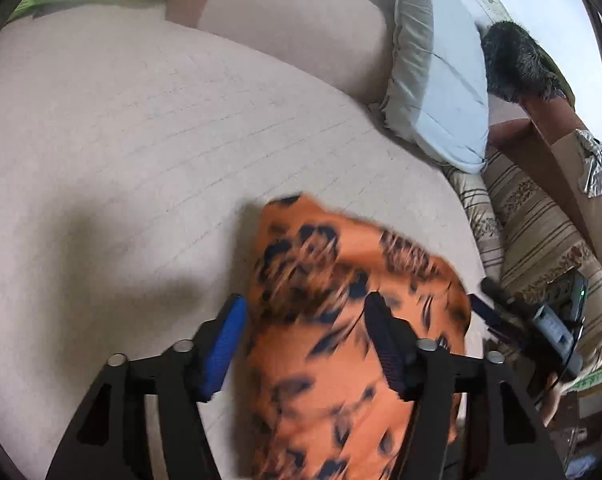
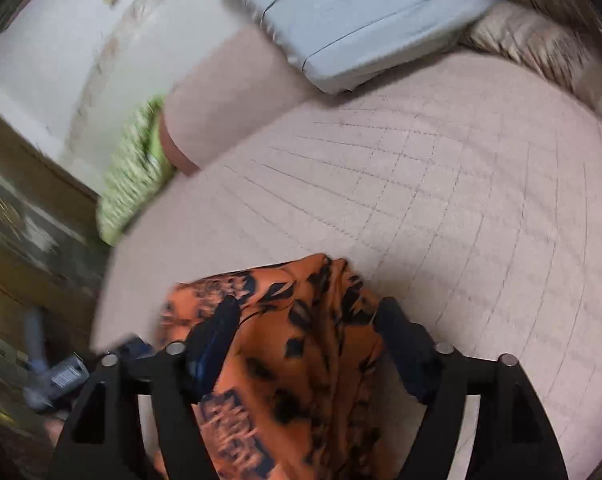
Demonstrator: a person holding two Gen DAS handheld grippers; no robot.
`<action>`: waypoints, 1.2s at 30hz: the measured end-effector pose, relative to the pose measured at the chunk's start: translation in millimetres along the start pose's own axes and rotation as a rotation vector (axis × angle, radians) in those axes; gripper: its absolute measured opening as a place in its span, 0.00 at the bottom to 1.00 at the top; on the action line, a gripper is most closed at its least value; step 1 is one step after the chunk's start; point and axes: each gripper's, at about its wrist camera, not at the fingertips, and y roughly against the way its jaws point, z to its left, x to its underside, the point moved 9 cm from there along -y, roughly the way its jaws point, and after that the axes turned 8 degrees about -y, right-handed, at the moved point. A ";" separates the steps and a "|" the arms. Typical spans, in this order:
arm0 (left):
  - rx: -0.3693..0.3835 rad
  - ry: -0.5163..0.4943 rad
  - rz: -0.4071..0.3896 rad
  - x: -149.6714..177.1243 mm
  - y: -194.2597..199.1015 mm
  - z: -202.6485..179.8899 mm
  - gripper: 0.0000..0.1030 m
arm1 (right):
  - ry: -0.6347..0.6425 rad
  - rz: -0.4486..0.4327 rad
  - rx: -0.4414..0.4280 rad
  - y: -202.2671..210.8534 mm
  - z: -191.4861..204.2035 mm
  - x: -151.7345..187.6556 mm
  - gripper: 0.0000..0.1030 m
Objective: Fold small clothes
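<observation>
An orange garment with dark leaf and flower print [image 1: 333, 312] lies bunched on the pale quilted bed cover [image 1: 141, 152]. My left gripper [image 1: 305, 312] is open, its blue-padded fingers [image 1: 225, 344] wide apart with the cloth between and under them. In the right wrist view the same garment [image 2: 301, 344] lies between the fingers of my right gripper [image 2: 307, 316], which is also open; the bed cover [image 2: 441, 184] stretches ahead. The other gripper [image 1: 513, 312] shows at the right of the left wrist view. Both views are motion-blurred.
A light blue pillow [image 1: 441, 72] and a beige bolster [image 1: 293, 20] lie at the head of the bed. A green patterned cushion [image 2: 137, 160] sits at the left edge. A striped beige bedspread [image 1: 533, 216] hangs off the side. A dark furry thing [image 1: 517, 60] lies by the pillow.
</observation>
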 end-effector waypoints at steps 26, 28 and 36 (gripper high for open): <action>0.124 0.154 0.111 34.7 -31.8 11.9 0.24 | -0.146 0.274 -0.063 -24.7 -32.3 75.1 0.33; 0.142 0.122 0.108 44.0 -13.5 12.2 0.23 | -0.132 0.250 -0.103 -13.0 -23.7 80.3 0.29; 0.128 0.100 0.070 74.0 32.6 50.7 0.30 | -0.071 0.278 -0.146 -8.4 3.5 128.2 0.35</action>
